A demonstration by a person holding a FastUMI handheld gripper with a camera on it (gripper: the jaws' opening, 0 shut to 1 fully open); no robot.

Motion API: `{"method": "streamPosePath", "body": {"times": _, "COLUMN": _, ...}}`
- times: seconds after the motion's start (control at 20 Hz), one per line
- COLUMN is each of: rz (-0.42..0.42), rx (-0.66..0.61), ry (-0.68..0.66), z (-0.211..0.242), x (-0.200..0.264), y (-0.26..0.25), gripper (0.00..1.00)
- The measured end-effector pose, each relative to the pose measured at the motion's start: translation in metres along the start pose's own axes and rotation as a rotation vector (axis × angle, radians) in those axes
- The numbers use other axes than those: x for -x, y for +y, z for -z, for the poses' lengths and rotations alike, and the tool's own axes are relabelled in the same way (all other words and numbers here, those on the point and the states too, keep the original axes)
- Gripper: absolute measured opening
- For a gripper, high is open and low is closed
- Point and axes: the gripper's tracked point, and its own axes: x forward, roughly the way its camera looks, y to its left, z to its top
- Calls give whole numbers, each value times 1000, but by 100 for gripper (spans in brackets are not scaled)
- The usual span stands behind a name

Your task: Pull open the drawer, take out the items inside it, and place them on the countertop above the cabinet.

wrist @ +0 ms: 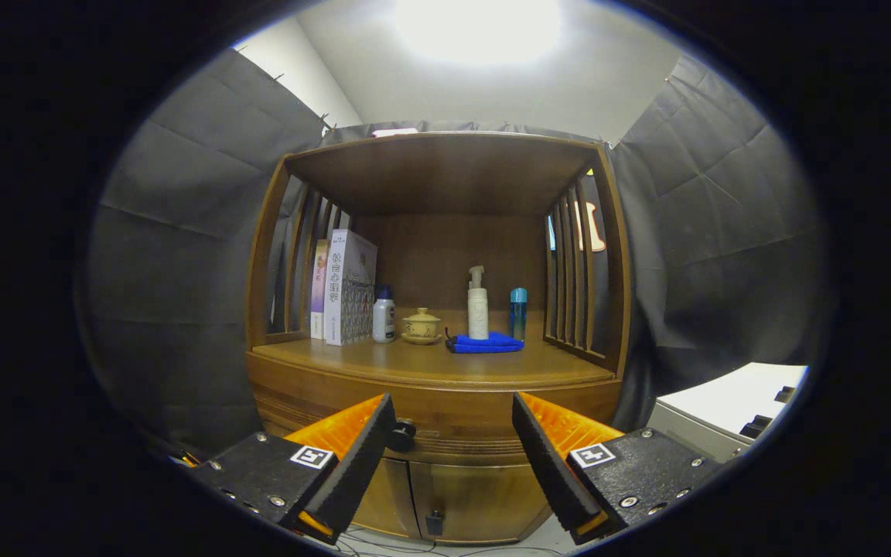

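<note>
Dark round drawer knob point(402, 435) sits just ahead of gripper point(453, 422), hard against one finger's tip, off centre. Fingers spread wide, holding nothing. Drawer point(453, 433) shut.

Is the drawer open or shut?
Shut: the drawer front sits flush with the cabinet. The open gripper is just before it, knob beside one finger.

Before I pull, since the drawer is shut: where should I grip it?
Take the small dark knob on the drawer front, approaching straight from the front. It alone protrudes. The open hand-held gripper sits right of it; shift left.
</note>
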Motion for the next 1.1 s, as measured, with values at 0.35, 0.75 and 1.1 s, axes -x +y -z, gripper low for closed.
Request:
{"method": "streamPosePath", "body": {"times": 0.35, "rz": -8, "rx": -21, "ry": 42, "z": 12, "x": -21, "y": 8, "gripper": 95}}
{"method": "streamPosePath", "body": {"times": 0.75, "rz": -23, "rx": -52, "ry": 77, "z": 23, "x": -57, "y": 25, "gripper": 95}}
{"method": "streamPosePath", "body": {"times": 1.1, "rz": -53, "rx": -20, "ry": 175, "z": 64, "x": -90, "y": 44, "gripper": 95}}
